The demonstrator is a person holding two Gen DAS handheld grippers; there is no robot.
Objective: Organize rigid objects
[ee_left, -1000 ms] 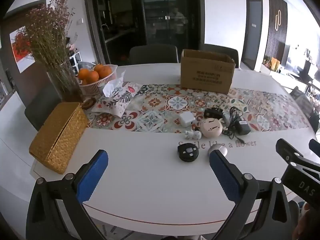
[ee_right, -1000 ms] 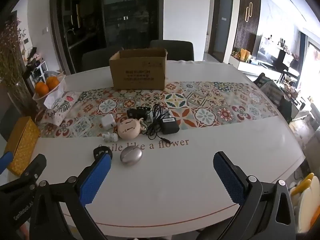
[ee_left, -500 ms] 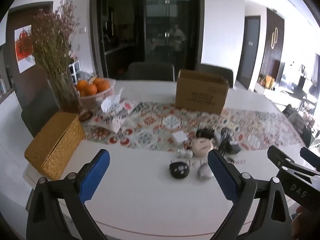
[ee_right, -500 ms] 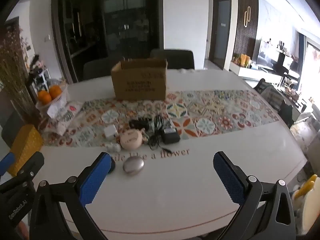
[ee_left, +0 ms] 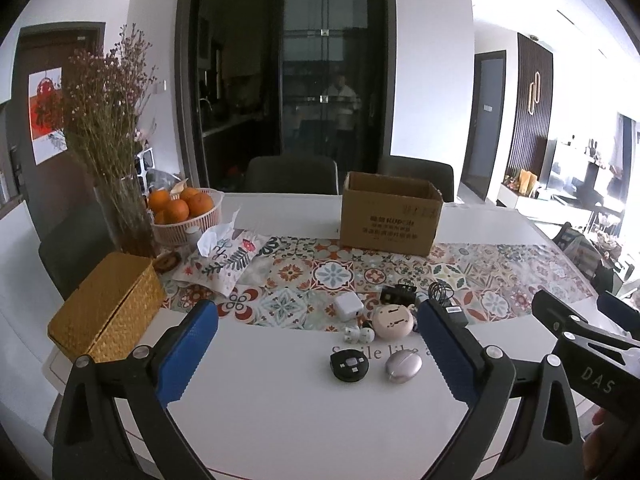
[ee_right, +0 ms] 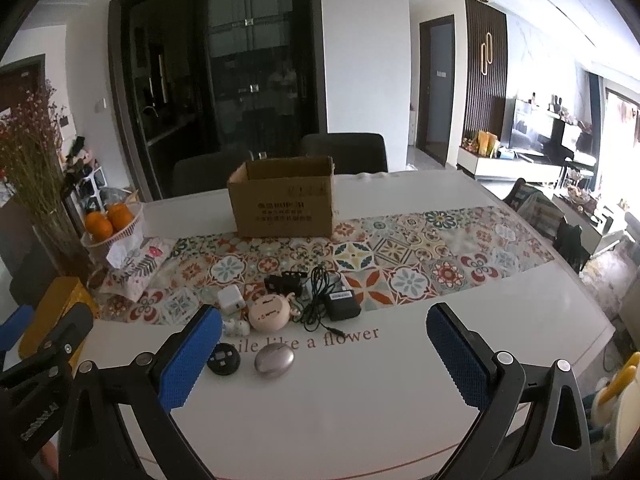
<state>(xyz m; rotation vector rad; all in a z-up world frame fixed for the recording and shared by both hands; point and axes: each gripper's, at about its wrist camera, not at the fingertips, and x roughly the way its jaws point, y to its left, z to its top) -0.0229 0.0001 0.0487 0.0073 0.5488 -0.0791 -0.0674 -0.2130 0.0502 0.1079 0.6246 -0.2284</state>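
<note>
- Broadly, the white table [ee_left: 280, 400] is carrying everything, with a patterned runner [ee_left: 320, 272] lying across its middle.
- An open cardboard box [ee_left: 390, 216] is standing on the far part of the runner, behind the small items.
- A woven yellow box [ee_left: 106, 306] is sitting at the left edge, near a basket of oranges [ee_left: 184, 208] and a vase of dried flowers [ee_left: 120, 184].
- Both tools are hovering over the near edge, jaws spread wide and gripping nothing: the left gripper [ee_left: 318, 354] and the right gripper [ee_right: 324, 354].
- A black power adapter [ee_right: 342, 306] with its coiled cord is lying on the runner's near edge.
- A round pink case [ee_right: 270, 314] is resting just left of the adapter, with a white charger cube [ee_right: 231, 300] beside it.
- A silver oval mouse [ee_right: 274, 360] and a black round device [ee_right: 224, 358] are lying side by side on bare tabletop, nearest the grippers.
- Two tiny white pieces [ee_left: 358, 335] are sitting between the charger cube and the black round device.
</note>
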